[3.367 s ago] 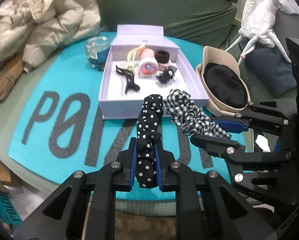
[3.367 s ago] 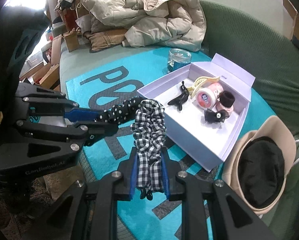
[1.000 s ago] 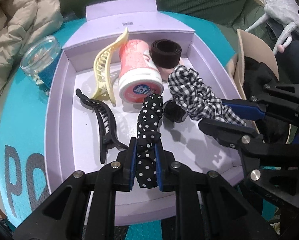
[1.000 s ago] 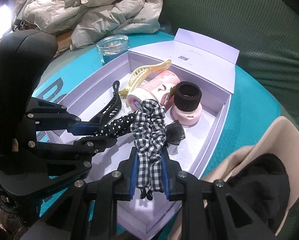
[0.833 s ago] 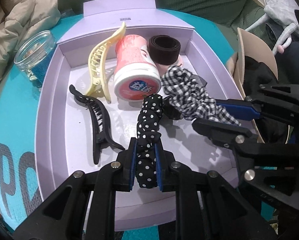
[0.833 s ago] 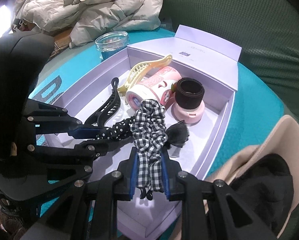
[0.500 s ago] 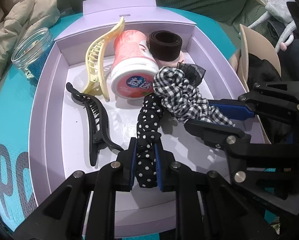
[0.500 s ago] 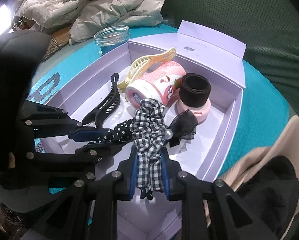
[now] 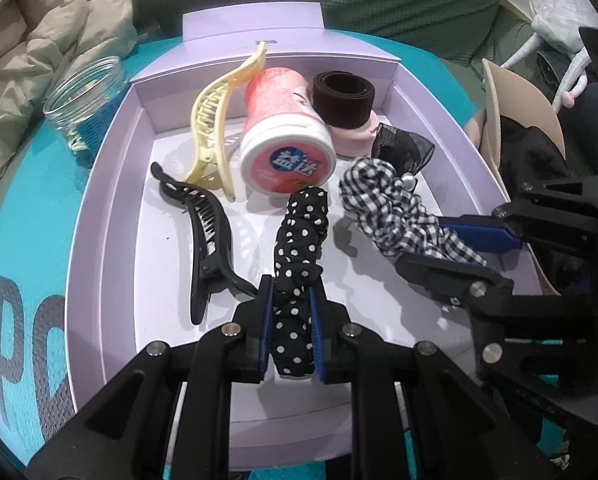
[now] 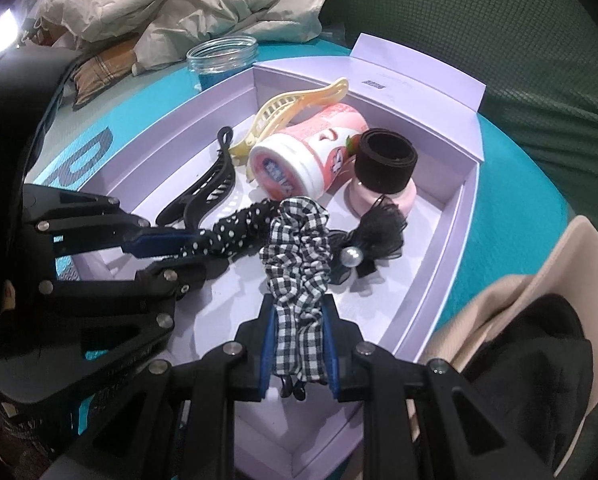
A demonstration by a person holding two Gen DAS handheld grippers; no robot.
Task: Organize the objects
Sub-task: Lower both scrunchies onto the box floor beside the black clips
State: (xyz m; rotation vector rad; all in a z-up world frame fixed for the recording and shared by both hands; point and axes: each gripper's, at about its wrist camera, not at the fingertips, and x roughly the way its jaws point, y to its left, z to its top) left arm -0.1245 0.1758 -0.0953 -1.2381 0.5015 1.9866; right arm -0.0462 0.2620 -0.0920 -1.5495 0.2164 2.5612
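Left wrist view: the polka-dot scrunchie (image 9: 299, 264) is clamped in the left gripper (image 9: 291, 328) over the lavender box (image 9: 99, 264) floor, beside the black claw clip (image 9: 207, 248); release is judged next. Since 3.4 s ago, it has been carried from the teal mat into the box.

Right wrist view: the gingham scrunchie (image 10: 299, 280) is pinched by the right gripper (image 10: 299, 352), touching the black bow clip (image 10: 375, 236); lowering and opening remain.
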